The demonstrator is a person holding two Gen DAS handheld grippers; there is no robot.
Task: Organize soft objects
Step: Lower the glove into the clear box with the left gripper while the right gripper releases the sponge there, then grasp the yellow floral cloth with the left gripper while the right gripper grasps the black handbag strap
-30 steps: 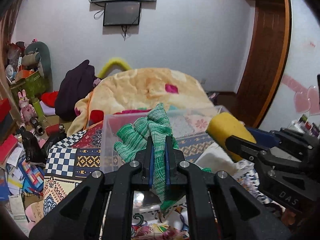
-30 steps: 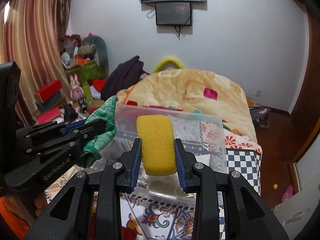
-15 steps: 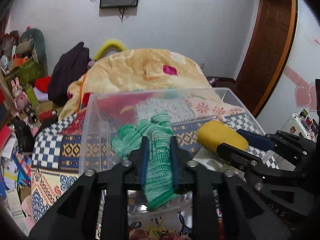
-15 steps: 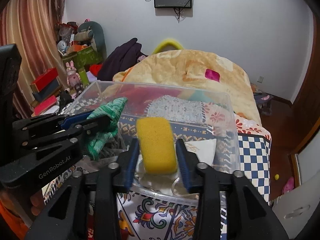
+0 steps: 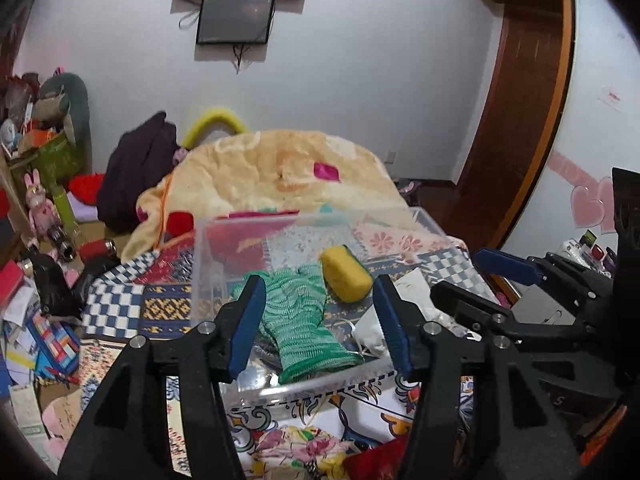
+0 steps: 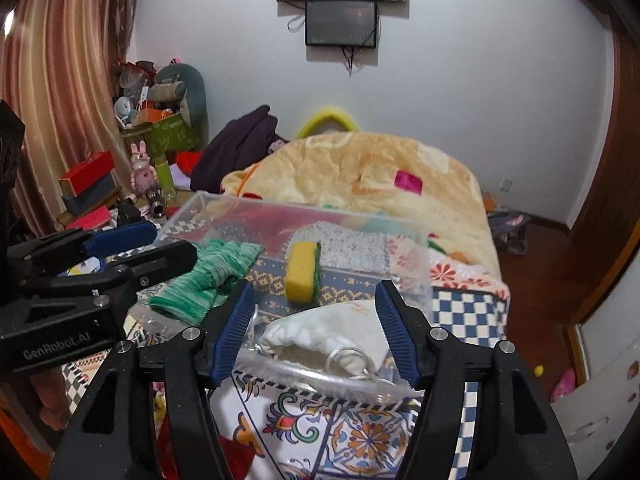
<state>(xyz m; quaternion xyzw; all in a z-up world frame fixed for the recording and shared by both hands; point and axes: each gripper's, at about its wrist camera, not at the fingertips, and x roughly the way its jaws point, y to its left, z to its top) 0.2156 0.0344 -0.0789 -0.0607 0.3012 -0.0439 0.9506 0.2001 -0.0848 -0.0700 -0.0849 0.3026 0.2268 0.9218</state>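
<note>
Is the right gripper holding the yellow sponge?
No: the right gripper is open and empty, and the yellow sponge lies apart from it inside the clear plastic bin.

The one clear piece of lettering is "GenRobot.AI", in pale raised letters along the black plastic body of the left tongs (image 6: 120,256), seen from the right wrist view at its left edge. In the left wrist view, the black plastic body of the right tongs (image 5: 472,272) carries a faint mark low on its side that looks like a single "S"; the rest of it is cut off in shadow. Some boxes and packets beside the bed bear print, all too small and blurred to read.
</note>
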